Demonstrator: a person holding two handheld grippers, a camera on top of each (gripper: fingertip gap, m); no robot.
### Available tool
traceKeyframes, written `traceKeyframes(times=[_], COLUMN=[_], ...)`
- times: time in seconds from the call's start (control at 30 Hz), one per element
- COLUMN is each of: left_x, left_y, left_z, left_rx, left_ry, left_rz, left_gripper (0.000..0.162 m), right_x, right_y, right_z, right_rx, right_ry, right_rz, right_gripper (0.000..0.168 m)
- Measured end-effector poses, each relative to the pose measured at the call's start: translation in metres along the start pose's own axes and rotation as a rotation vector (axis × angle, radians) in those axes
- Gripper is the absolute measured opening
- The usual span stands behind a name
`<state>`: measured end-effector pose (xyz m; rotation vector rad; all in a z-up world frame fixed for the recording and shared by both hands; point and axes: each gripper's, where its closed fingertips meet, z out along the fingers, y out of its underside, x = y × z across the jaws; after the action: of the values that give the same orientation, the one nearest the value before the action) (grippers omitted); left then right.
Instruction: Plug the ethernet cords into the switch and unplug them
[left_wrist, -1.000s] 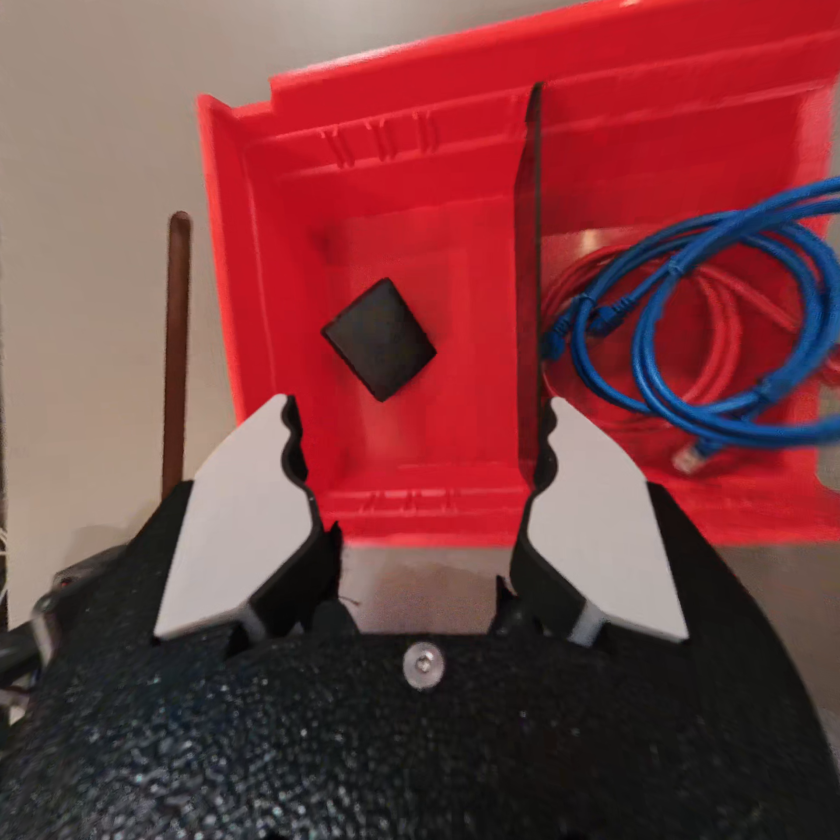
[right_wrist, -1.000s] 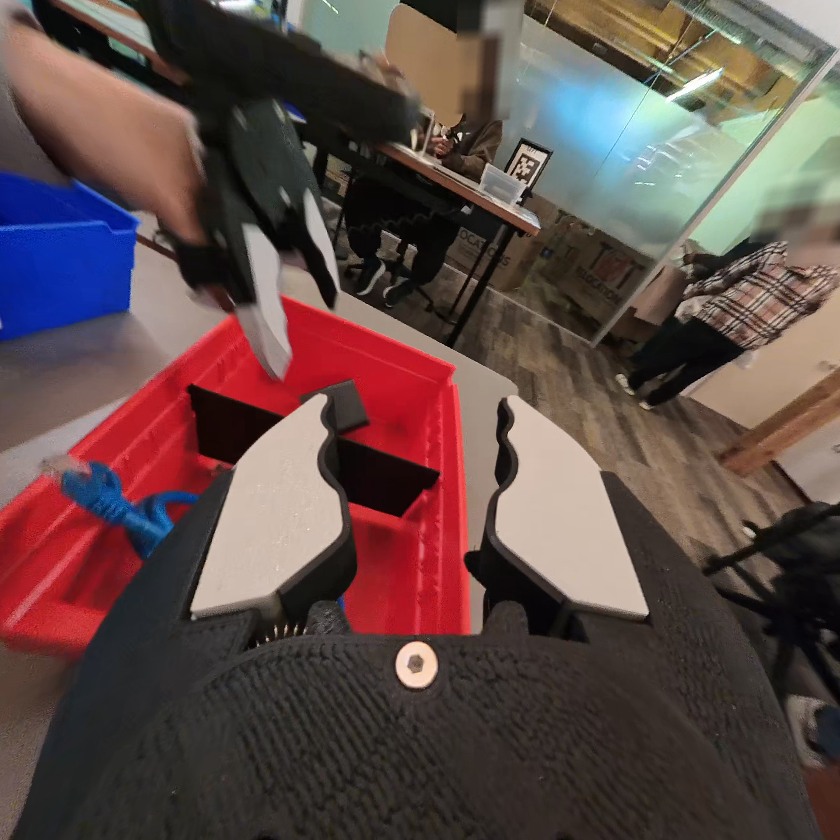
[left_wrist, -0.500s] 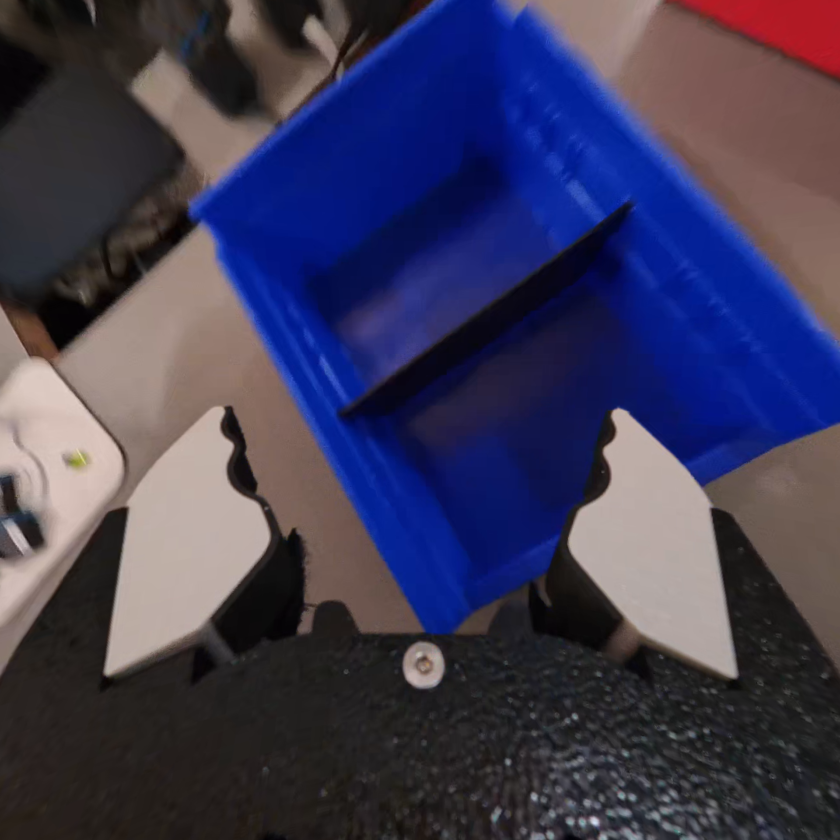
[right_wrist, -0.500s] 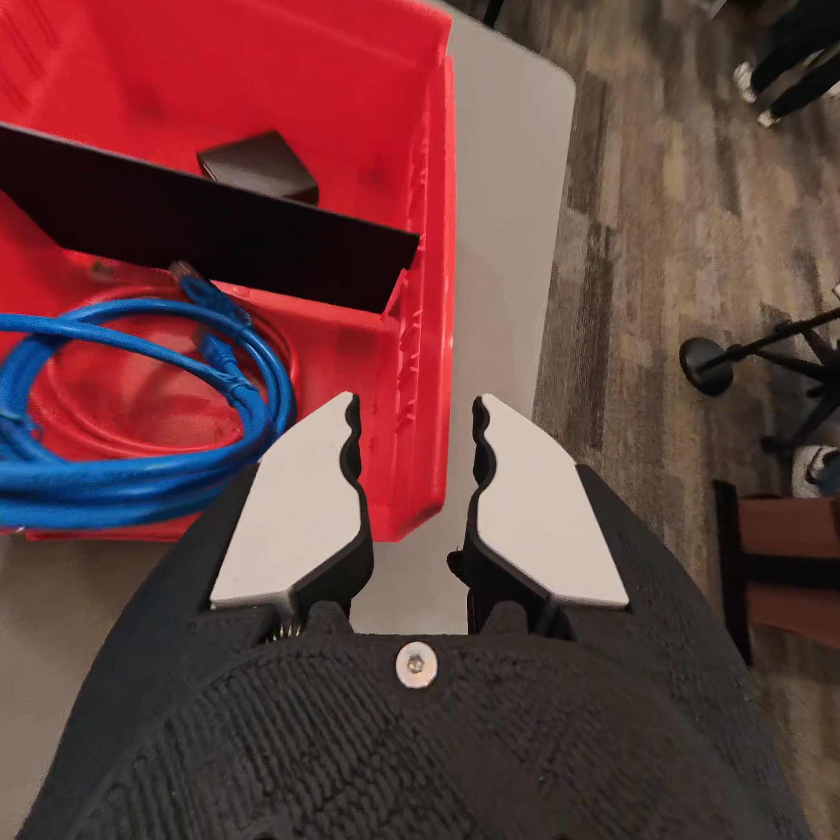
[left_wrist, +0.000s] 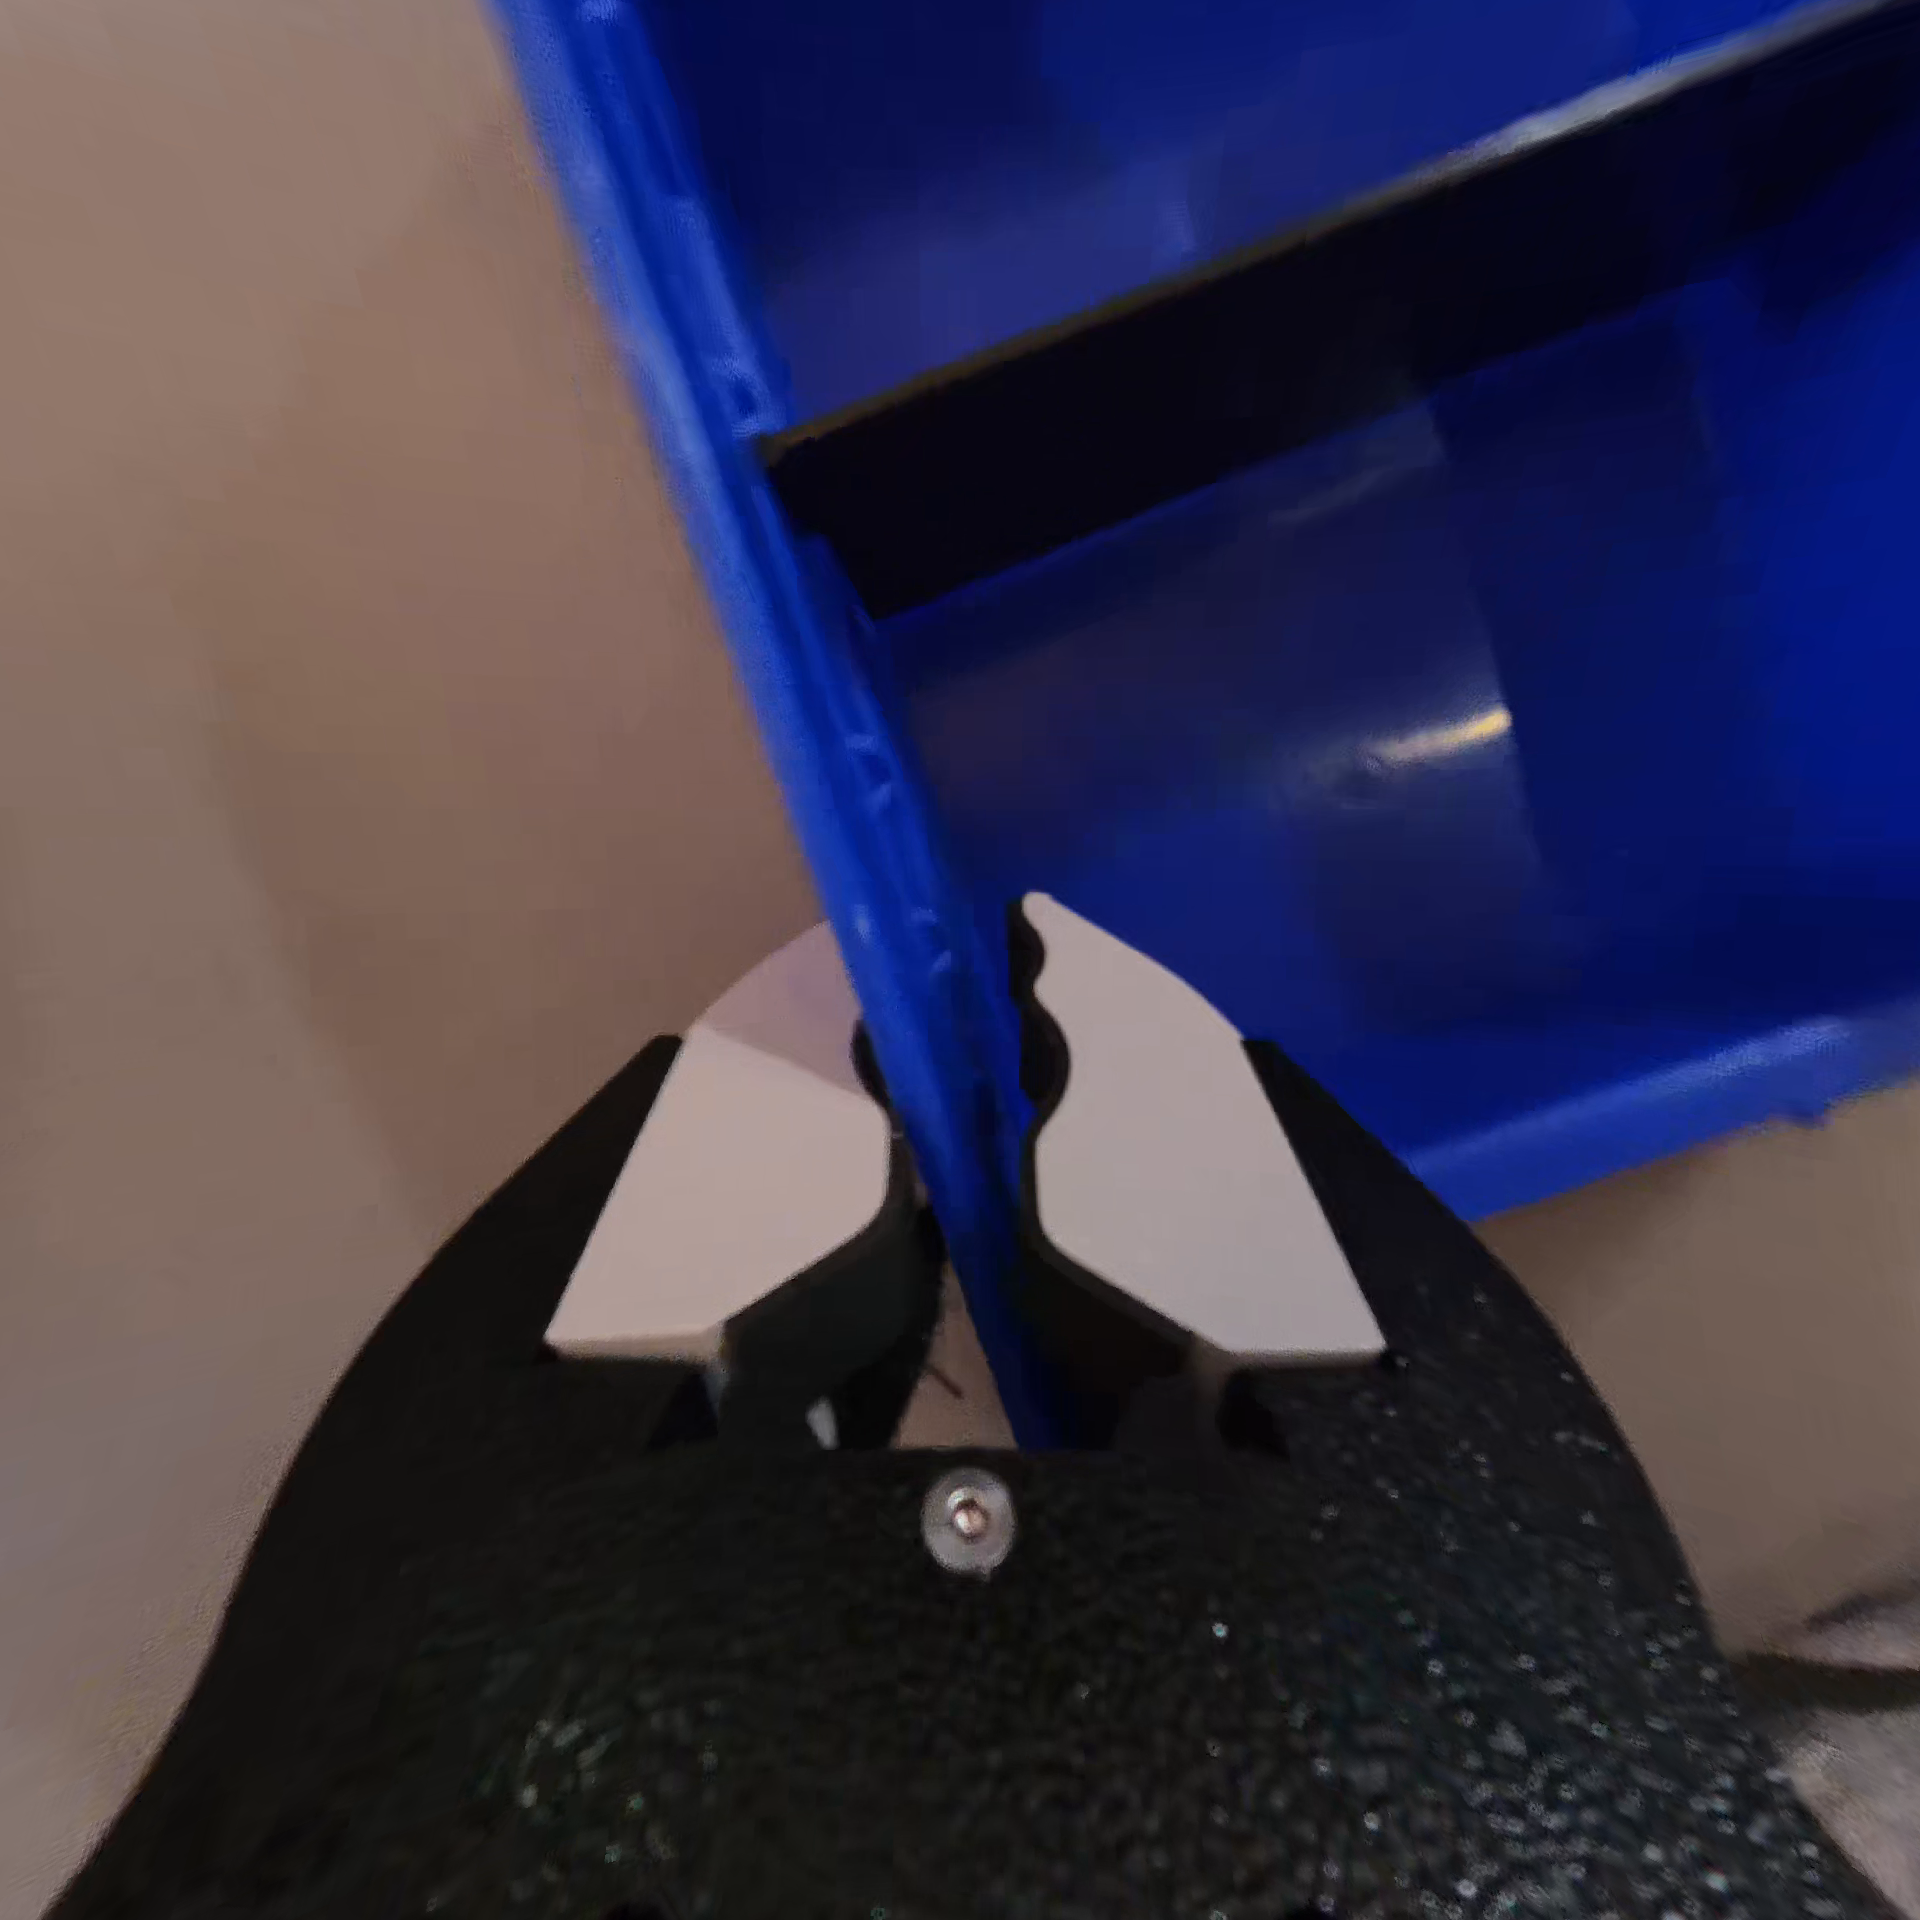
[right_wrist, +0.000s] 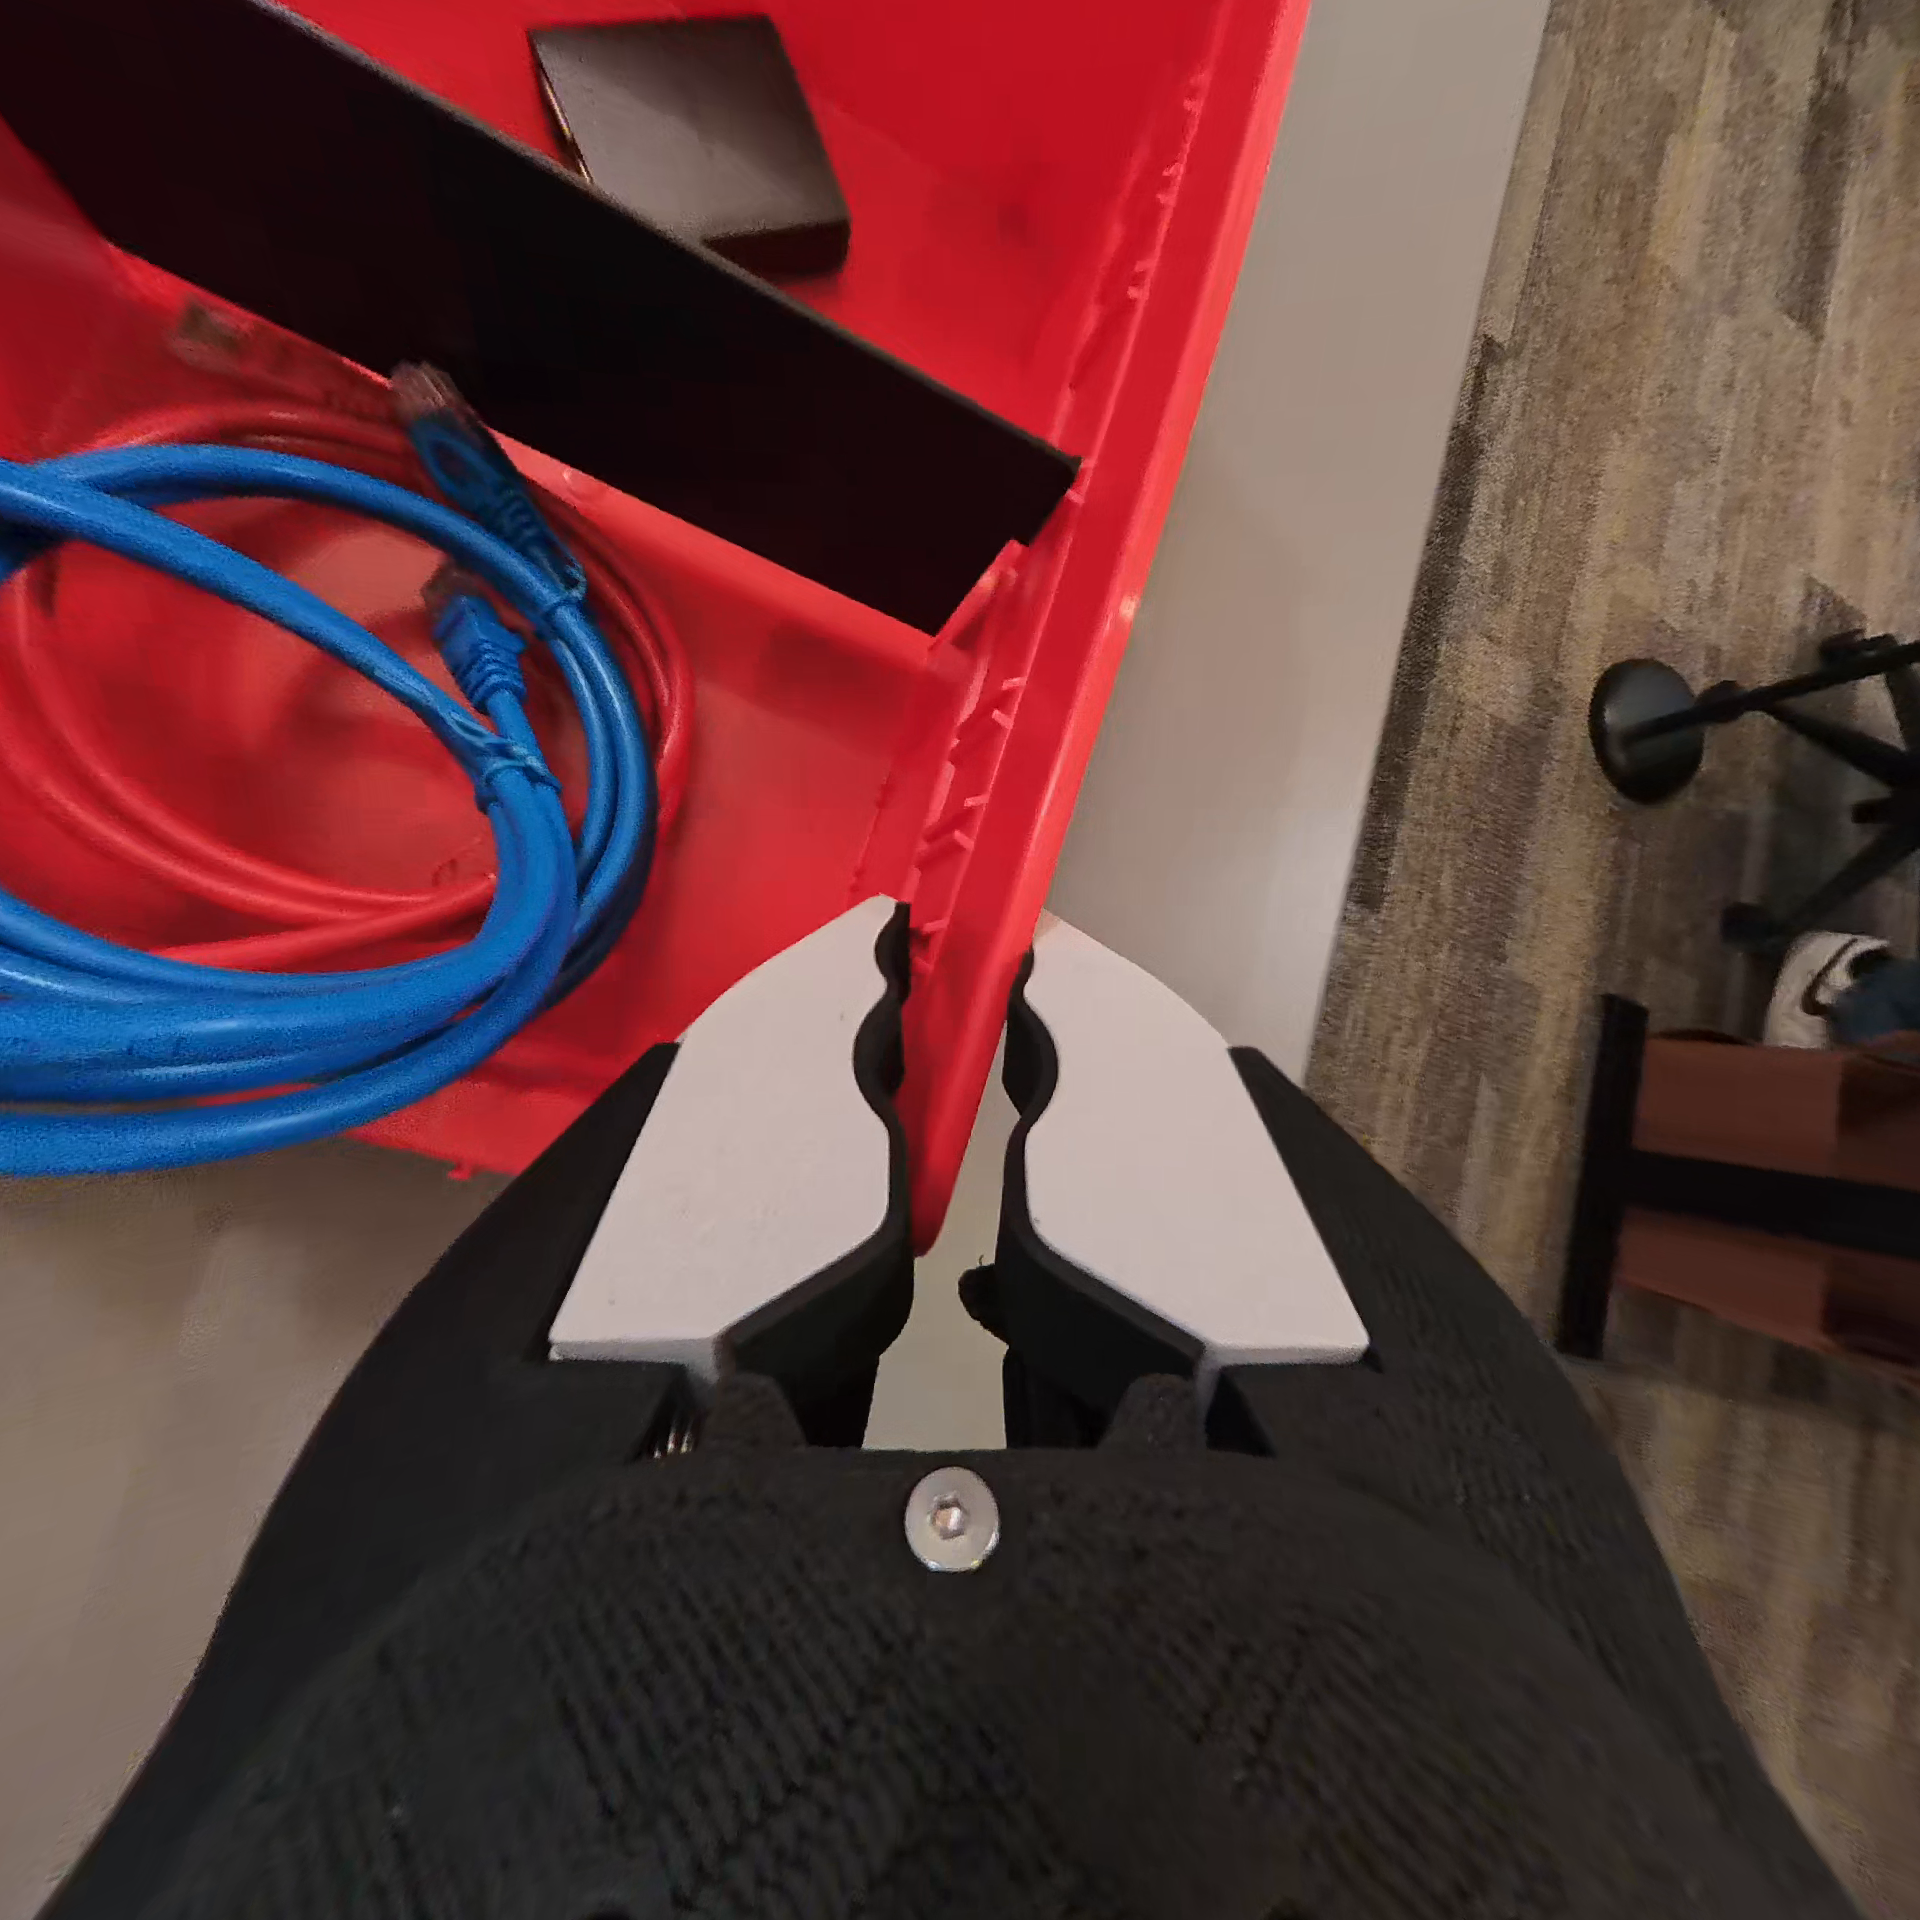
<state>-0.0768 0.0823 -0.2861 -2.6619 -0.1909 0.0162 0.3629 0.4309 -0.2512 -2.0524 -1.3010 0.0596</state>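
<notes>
Around bin walls, left gripper (left_wrist: 951, 1049) grips blue bin (left_wrist: 790, 665), right gripper (right_wrist: 961, 1023) red bin (right_wrist: 1049, 644).

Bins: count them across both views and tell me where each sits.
2. The blue bin lies ahead of the left gripper, which straddles its side wall. The red bin lies ahead of the right gripper, which straddles its wall. Others may lie out of frame.

Blue bin (left_wrist: 1558, 831), red bin (right_wrist: 1039, 727), seemingly black dividers (left_wrist: 1247, 416).
</notes>
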Motion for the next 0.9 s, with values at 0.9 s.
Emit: traceKeyframes(times=[0.9], left_x=[-0.042], left_y=[-0.062], left_z=[-0.2], left_rx=[0.335], left_ry=[0.001], left_rz=[-0.001], left_gripper=[0.006], right_x=[-0.221], right_y=[-0.151], right_z=[-0.052], right_rx=[0.566], right_ry=[-0.1], right_rz=[0.276], right_gripper=[0.04])
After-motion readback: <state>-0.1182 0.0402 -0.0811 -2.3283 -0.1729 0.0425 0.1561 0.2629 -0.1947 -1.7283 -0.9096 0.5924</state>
